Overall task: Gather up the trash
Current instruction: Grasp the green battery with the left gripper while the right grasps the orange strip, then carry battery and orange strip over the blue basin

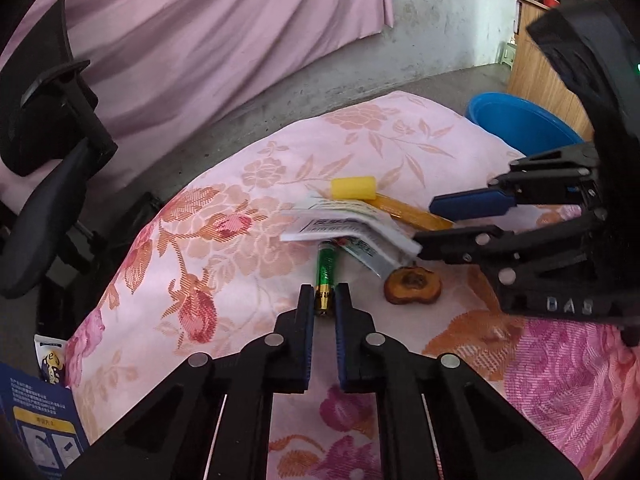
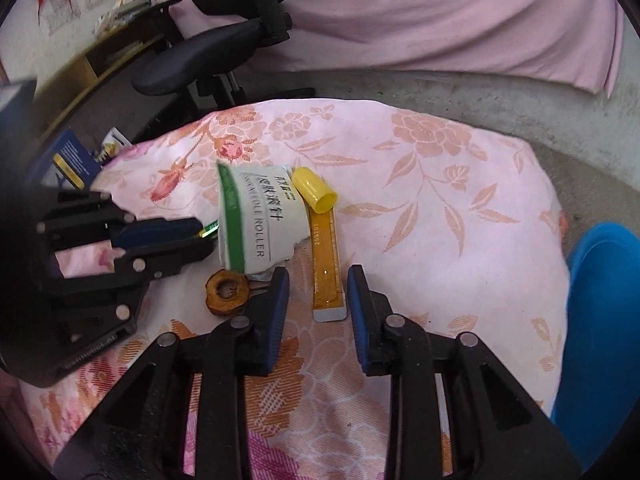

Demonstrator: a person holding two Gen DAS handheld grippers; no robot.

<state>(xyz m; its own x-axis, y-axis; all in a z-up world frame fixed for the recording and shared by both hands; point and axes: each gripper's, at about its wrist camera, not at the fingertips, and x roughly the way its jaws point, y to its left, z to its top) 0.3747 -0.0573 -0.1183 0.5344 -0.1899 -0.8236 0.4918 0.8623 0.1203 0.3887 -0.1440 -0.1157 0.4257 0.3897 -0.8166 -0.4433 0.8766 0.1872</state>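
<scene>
The torn white wrapper (image 2: pixel 256 220) with a green band carries black Chinese characters that look like "皮状滚针", and beneath them a line in Latin capitals ending in "ROLLER"; the letters before that are blurred. The orange tube (image 2: pixel 326 264) bears the printed number "250203" along its length. The right gripper (image 1: pixel 440 220) shows raised letters "DAS" on its black body. Print on the blue leaflet (image 1: pixel 40 420) is too small to read.

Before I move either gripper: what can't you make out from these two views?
- Battery: its far end lies under the torn packet; the right wrist view shows only a sliver.
- Left gripper: contact with the battery unclear.
- Blue bin: cut off by the edge, inside unseen.
</scene>
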